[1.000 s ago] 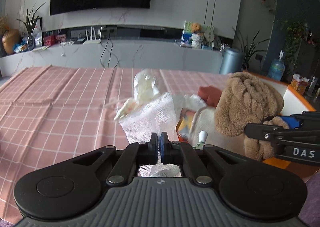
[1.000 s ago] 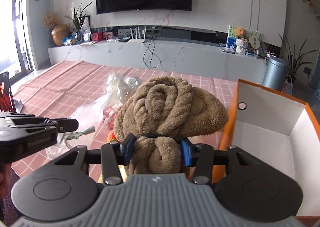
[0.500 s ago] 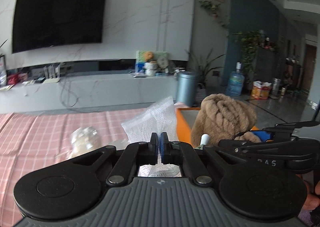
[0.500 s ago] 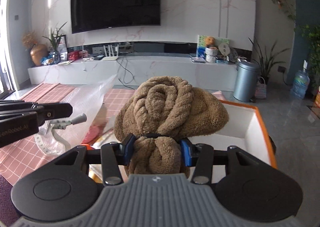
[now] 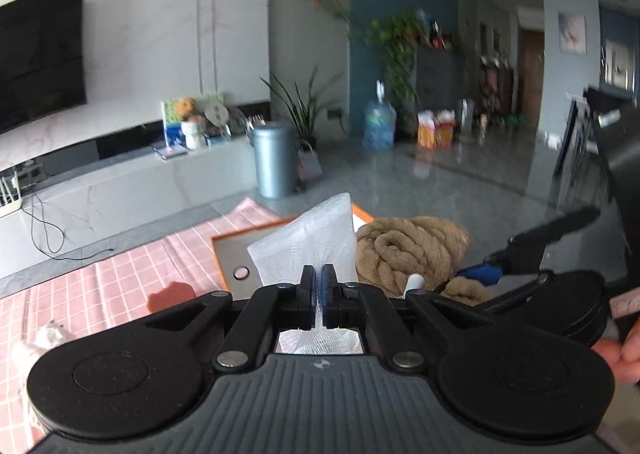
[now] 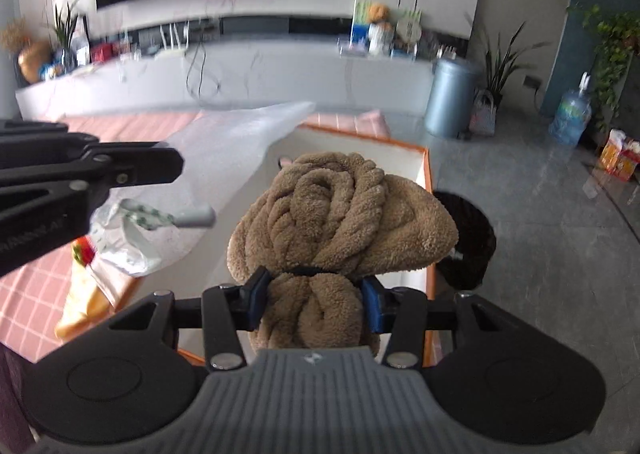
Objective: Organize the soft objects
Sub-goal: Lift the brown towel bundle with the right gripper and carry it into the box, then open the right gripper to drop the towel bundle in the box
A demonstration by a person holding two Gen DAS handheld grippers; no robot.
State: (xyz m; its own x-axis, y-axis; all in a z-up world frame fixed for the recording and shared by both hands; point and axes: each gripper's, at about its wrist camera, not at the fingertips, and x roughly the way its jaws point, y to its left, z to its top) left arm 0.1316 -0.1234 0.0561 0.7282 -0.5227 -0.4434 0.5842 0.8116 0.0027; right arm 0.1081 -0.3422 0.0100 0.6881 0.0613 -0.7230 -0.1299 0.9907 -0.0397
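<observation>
My left gripper (image 5: 318, 296) is shut on a clear textured plastic bag (image 5: 308, 242), held up over the orange-rimmed white box (image 5: 234, 254). The bag also shows in the right wrist view (image 6: 224, 157), hanging with a white nozzle (image 6: 192, 218). My right gripper (image 6: 316, 304) is shut on a brown fleece knotted plush (image 6: 336, 209), held above the box (image 6: 424, 157). The plush also shows in the left wrist view (image 5: 404, 250), right of the bag.
The pink checked tablecloth (image 5: 100, 286) lies left of the box, with a red item (image 5: 170, 294) and a clear bag (image 5: 44, 338) on it. A dark round basket (image 6: 468, 242) sits behind the plush. A grey bin (image 6: 450, 93) stands on the floor.
Both grippers have swung right with their loads, from over the table to over the orange-rimmed box. The right view now looks down into the box.
</observation>
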